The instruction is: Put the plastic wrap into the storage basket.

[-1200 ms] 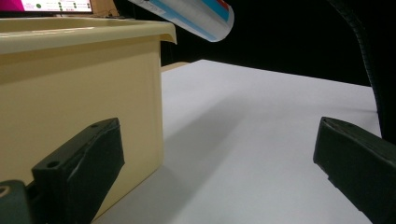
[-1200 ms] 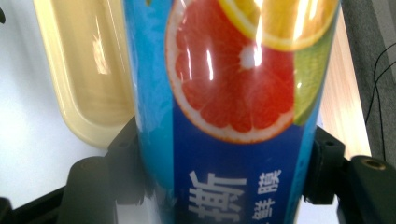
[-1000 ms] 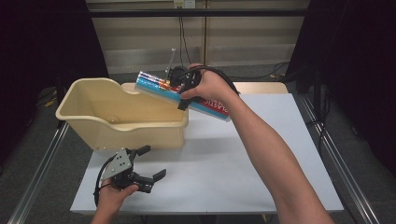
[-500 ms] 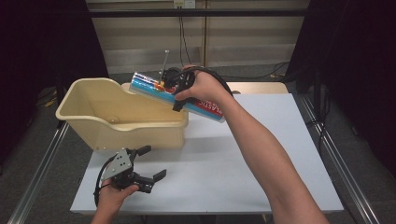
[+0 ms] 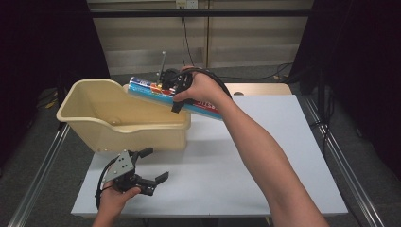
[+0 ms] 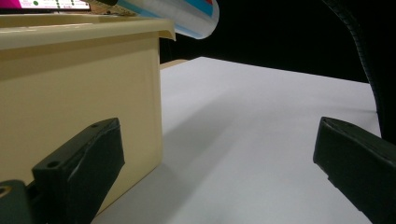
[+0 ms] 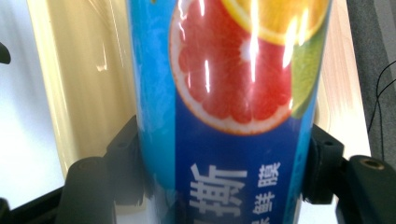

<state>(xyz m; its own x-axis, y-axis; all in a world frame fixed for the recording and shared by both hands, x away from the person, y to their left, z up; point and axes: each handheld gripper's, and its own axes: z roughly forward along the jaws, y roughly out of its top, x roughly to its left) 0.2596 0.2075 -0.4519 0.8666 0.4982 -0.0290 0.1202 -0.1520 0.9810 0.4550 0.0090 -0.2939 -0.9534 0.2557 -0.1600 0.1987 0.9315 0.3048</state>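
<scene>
Right gripper (image 5: pixel 176 91) jaws clamped on blue tube (image 5: pixel 156 91) – label cut off – left gripper (image 5: pixel 150 165) jaws apart beside tub (image 5: pixel 142 133).

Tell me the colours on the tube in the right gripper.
Blue tube with red grapefruit and orange slices and white lettering; right gripper view shows it best.

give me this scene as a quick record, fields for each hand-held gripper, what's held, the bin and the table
right hand-held gripper: shut on tube, raised over bin's far right rim
tube: long, blue, citrus fruit print, tilted, one end over the bin
left hand-held gripper: open, holds nothing, low near table's front left, beside bin
bin: beige plastic, on table's left part
table: white top
</scene>
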